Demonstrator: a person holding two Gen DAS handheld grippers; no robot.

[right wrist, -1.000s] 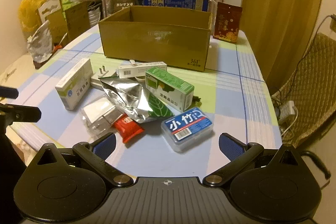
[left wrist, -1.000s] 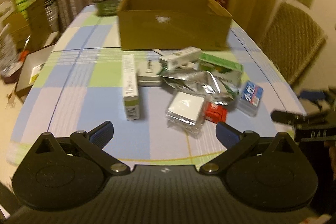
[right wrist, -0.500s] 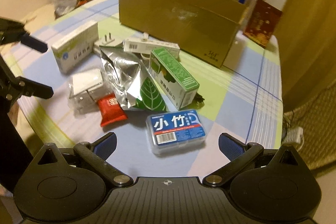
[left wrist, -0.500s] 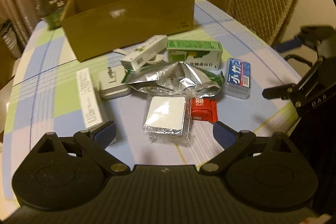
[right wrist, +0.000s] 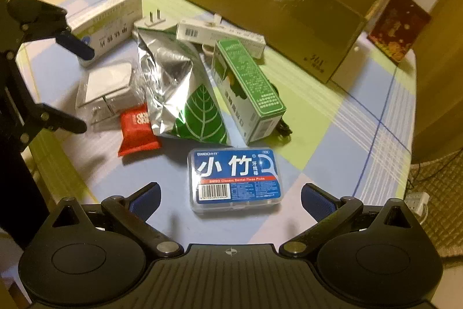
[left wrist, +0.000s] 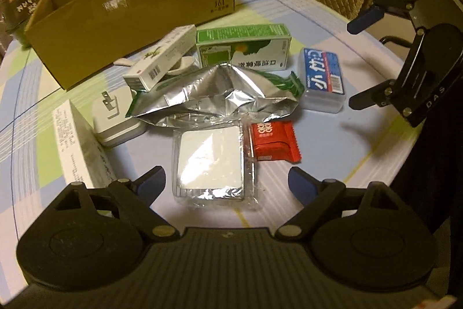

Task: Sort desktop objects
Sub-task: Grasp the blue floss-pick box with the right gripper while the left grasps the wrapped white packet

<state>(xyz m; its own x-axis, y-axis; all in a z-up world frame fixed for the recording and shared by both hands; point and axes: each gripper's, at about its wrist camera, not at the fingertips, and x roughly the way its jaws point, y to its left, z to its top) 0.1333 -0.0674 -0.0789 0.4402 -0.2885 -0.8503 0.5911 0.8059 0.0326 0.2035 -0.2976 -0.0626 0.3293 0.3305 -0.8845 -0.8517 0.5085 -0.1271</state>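
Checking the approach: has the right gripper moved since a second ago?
Yes. The right gripper has come forward and down toward the floss box on the table.

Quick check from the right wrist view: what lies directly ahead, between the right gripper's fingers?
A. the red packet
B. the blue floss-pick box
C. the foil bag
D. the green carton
B. The blue floss-pick box lies flat on the table just ahead of the right gripper, in line with the gap between its fingers; the other items lie farther off.
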